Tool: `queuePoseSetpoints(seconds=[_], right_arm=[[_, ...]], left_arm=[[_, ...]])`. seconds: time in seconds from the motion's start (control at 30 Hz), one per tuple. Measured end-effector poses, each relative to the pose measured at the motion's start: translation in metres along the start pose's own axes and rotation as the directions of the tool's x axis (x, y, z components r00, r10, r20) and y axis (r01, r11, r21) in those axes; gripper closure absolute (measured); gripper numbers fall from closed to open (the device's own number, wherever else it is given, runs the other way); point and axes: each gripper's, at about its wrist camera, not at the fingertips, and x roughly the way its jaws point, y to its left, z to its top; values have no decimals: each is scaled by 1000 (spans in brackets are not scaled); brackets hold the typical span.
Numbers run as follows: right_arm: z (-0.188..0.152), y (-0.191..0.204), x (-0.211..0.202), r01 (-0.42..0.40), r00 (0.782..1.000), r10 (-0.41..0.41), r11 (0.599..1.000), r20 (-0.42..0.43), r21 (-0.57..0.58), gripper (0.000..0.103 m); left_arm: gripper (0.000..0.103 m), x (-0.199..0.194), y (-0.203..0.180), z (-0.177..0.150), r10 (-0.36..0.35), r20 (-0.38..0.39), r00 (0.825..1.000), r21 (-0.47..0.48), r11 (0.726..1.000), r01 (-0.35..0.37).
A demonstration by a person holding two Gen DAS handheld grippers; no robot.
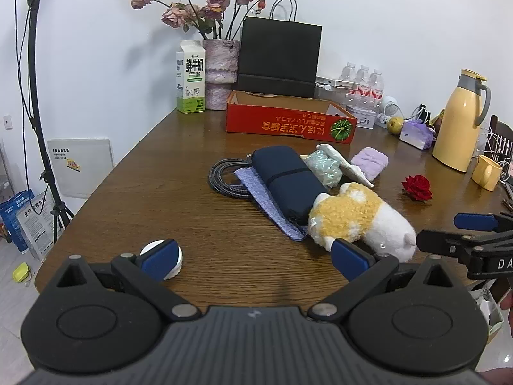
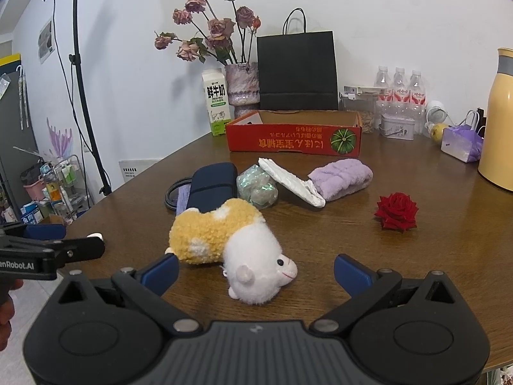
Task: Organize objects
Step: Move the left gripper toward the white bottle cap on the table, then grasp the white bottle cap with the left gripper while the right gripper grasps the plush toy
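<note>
The plush toy (image 2: 231,243) lies on its side on the brown table (image 2: 416,256), its white head toward the near edge and its yellow body pointing far-left. The right tongs (image 2: 256,271) stand wide open with nothing between the pads, and the toy's head sits in the gap between the 2 blue fingertips (image 2: 351,274), closer to the left one, touching neither as far as the right wrist view shows.

The left tongs (image 1: 253,256) are also wide open and hold nothing. In the left wrist view the plush toy (image 1: 359,218) lies just beyond the right fingertip, and a white round lid (image 1: 162,258) sits on the table behind the left fingertip.

Farther on lie a navy pouch (image 2: 213,184), a coiled cable (image 1: 224,176), a shiny wrapped bundle (image 2: 258,186), a white packet (image 2: 290,181), a purple towel (image 2: 343,178) and a red rose (image 2: 397,211). A red cardboard box (image 2: 293,139) stands far behind them.
</note>
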Motion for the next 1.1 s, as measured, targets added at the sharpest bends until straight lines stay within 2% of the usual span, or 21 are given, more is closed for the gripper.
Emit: queuePoseSetpoints(seconds=[0.57, 1.1], right_arm=[[-7, 3, 15, -20, 1000, 20, 1000, -17, -12, 0], [-9, 4, 42, -29, 999, 28, 999, -40, -31, 0]], left_arm=[[0, 10, 12, -6, 28, -12, 1000, -19, 999, -29], [0, 32, 43, -15, 107, -65, 992, -75, 991, -112]])
